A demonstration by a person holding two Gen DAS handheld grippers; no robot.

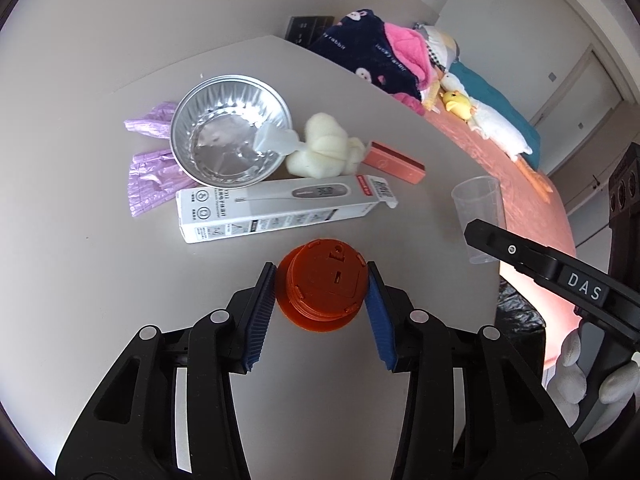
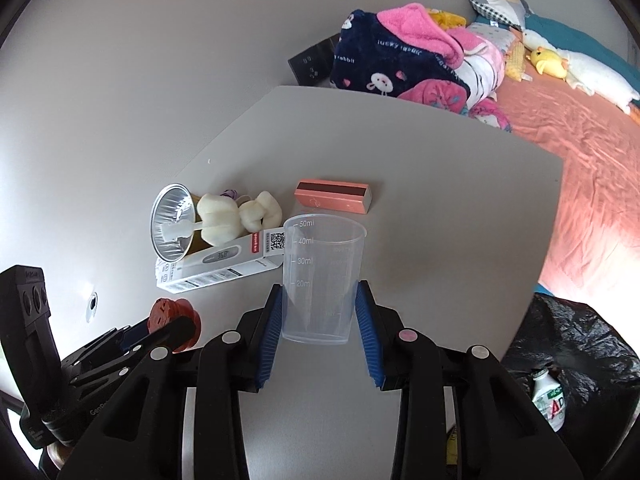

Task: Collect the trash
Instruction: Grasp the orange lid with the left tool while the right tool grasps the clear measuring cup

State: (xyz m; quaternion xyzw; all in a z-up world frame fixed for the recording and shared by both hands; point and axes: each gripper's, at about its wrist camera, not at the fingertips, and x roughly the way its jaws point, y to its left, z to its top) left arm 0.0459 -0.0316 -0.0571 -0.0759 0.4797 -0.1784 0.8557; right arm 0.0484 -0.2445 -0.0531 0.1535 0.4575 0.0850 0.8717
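Two grippers busy: left gripper (image 1: 322, 280) clamps orange cap (image 1: 320, 294); right gripper (image 2: 319, 300) grips clear measuring cup (image 2: 322, 280), thermometer box (image 2: 224, 264) at ten o'clock on counter (image 2: 440, 220).

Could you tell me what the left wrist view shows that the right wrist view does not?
Only the left wrist view shows the purple plastic bags spread beside the foil bowl. Only the right wrist view shows a small white bottle inside the black trash bag. Both show the orange cap, measuring cup, thermometer box and pink box.
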